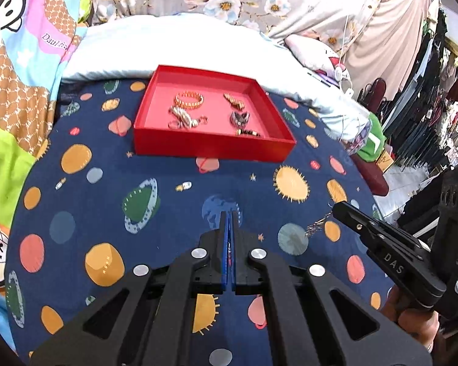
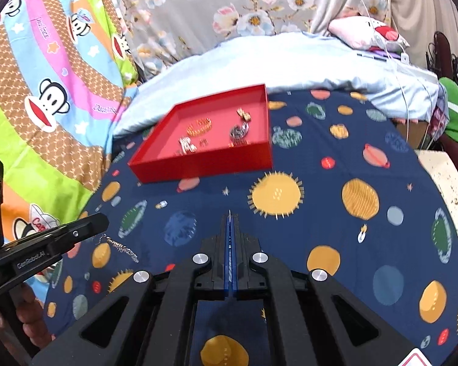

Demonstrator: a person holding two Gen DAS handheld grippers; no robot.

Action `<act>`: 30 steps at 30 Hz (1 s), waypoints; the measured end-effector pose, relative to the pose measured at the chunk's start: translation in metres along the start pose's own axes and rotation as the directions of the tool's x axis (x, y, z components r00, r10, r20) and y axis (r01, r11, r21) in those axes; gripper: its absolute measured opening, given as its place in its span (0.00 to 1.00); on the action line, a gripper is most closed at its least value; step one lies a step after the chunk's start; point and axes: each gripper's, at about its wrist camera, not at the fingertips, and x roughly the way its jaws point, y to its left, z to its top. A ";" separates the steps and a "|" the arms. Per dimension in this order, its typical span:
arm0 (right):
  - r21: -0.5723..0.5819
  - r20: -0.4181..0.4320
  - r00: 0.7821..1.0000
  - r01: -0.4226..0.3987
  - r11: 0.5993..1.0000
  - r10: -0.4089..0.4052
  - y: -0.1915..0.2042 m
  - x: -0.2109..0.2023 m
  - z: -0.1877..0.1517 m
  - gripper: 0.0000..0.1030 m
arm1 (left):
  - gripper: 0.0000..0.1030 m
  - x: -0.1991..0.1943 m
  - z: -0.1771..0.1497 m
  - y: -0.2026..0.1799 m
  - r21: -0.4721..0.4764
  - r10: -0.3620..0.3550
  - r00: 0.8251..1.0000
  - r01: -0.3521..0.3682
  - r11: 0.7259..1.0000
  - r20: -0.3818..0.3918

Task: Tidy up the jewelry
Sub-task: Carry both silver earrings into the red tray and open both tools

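A red tray [image 1: 210, 148] lies on the planet-print cloth and holds several jewelry pieces, among them a gold bracelet [image 1: 188, 100]. The tray also shows in the right wrist view [image 2: 198, 167]. My left gripper [image 1: 229, 213] is shut in its own view, with nothing seen between its pads. In the right wrist view it [image 2: 102, 221] sits at the left with a thin silver chain [image 2: 120, 247] hanging from its tip. My right gripper [image 2: 230, 213] is shut. In the left wrist view it [image 1: 336, 207] has a thin chain [image 1: 316, 225] dangling at its tip. I cannot tell which gripper grips the chain.
The dark blue planet cloth [image 1: 155, 201] covers the bed. A white-blue duvet [image 1: 180, 42] lies behind the tray. A cartoon monkey blanket [image 2: 45, 91] hangs at the left. Clothes racks [image 1: 427, 97] stand at the right.
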 end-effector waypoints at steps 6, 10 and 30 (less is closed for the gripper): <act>-0.033 0.050 0.999 -0.018 0.999 0.020 0.009 -0.013 0.023 0.00 | 0.00 -0.012 0.025 0.002 0.014 0.009 0.998 -0.010 1.000 0.056; -0.061 0.084 0.996 -0.033 0.998 0.038 0.016 -0.014 0.045 0.00 | 0.00 -0.015 0.051 0.004 0.024 0.014 0.994 -0.016 1.000 0.106; -0.094 0.065 0.987 -0.141 0.986 0.147 0.033 0.104 0.174 0.00 | 0.00 0.072 0.189 0.022 0.051 0.059 0.980 -0.069 0.996 0.190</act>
